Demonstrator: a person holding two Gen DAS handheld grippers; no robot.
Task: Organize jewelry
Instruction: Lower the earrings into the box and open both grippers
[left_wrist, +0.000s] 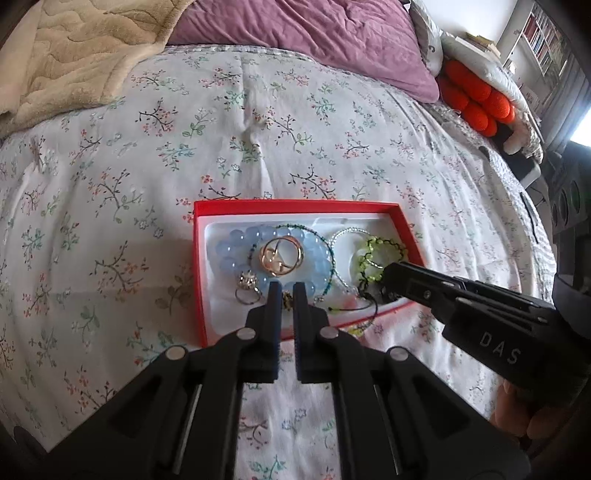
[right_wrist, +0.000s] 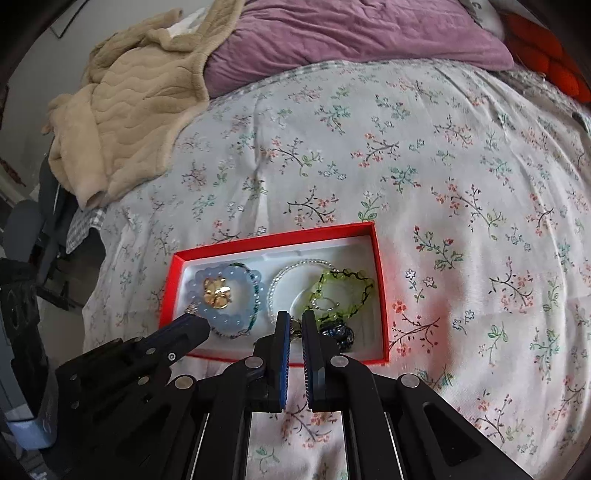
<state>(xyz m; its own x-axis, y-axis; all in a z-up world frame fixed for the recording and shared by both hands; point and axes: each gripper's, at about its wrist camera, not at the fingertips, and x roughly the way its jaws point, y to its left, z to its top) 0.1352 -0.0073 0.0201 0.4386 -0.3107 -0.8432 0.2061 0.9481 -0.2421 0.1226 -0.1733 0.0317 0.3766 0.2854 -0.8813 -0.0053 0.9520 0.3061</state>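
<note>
Jewelry lay gathered in the shallow red cardboard box w/ white liner (left_wrist: 236, 210) on the floral quilted bedspread (left_wrist: 147, 166): pale-blue bead bracelet (left_wrist: 236, 254) left, green bead bracelet (right_wrist: 341, 286) right. Left gripper (left_wrist: 287, 291) & right gripper (right_wrist: 295, 321) hovered at the near edge, jaws nearly closed, holding nothing. Sorting prob. near done; next move needs any stray piece checked.

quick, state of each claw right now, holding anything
left claw: closed, nothing visibly held, tips over the red box.
right claw: closed, nothing visibly held, tips over the same box.
</note>
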